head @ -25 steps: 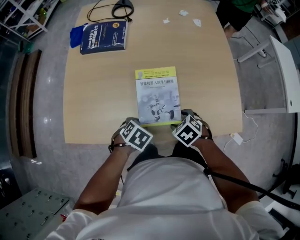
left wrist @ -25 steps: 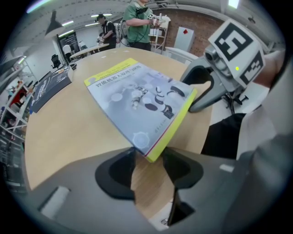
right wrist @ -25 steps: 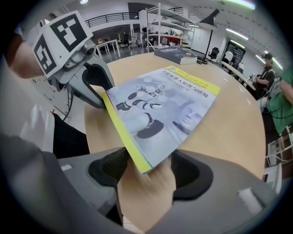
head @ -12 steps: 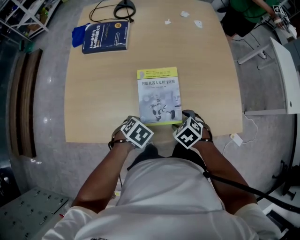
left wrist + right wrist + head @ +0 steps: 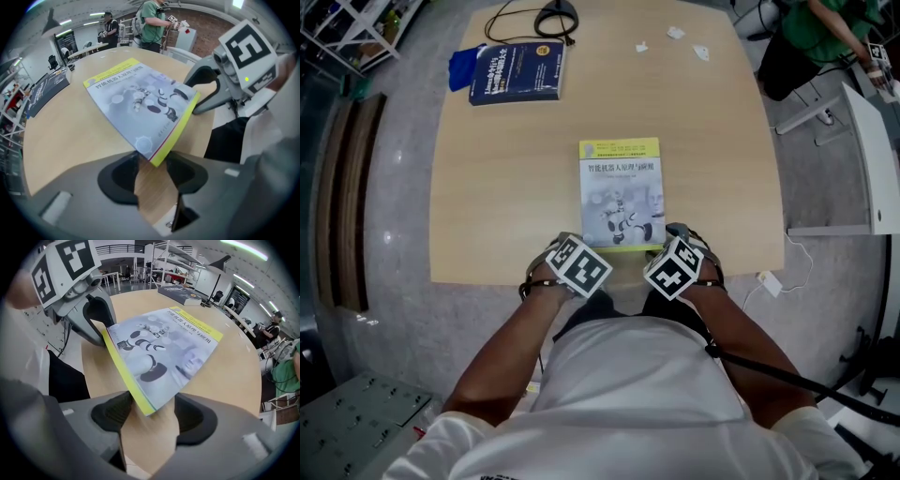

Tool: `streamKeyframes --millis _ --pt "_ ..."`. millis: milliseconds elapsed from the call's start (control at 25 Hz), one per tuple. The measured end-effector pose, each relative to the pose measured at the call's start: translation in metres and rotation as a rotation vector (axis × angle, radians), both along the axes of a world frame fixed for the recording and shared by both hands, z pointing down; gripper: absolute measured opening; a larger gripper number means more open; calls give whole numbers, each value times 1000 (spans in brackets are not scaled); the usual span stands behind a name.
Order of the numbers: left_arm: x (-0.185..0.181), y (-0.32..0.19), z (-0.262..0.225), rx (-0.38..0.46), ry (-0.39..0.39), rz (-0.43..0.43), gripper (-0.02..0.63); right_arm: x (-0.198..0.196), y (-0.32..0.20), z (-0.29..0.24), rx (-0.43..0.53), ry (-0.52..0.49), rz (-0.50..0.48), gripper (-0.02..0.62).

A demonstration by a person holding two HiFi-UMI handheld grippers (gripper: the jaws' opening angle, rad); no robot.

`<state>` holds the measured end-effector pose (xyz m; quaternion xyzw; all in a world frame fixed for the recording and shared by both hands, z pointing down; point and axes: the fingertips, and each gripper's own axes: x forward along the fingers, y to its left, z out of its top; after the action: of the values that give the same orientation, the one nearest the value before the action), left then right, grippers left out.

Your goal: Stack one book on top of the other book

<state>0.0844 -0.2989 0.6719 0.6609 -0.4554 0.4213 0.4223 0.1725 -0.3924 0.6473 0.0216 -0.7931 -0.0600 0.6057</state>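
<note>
A grey and yellow book (image 5: 621,192) lies in the middle of the round wooden table (image 5: 487,187), its near edge towards me. A dark blue book (image 5: 517,72) lies at the far left. My left gripper (image 5: 583,247) is at the grey book's near left corner, my right gripper (image 5: 664,242) at its near right corner. In the left gripper view that corner (image 5: 154,154) pokes in between the open jaws of the left gripper (image 5: 152,164). In the right gripper view the other corner (image 5: 145,406) sits the same way in the open right gripper (image 5: 150,416).
A blue cloth (image 5: 459,67) sticks out beside the dark book. A black cable (image 5: 551,14) and paper scraps (image 5: 675,33) lie at the table's far edge. A white desk (image 5: 872,159) and a person in green (image 5: 825,28) are to the right.
Only the head view has shifted a little. Both grippers and both books keep their places.
</note>
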Motion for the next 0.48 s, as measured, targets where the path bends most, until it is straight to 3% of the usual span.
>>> streamKeyframes --millis 320,480 --pt "1 0 0 -4 3 3 203 6 -3 4 -135 -37 33 313" --pt "0 1 0 -4 7 20 200 3 0 5 -150 -27 7 285"
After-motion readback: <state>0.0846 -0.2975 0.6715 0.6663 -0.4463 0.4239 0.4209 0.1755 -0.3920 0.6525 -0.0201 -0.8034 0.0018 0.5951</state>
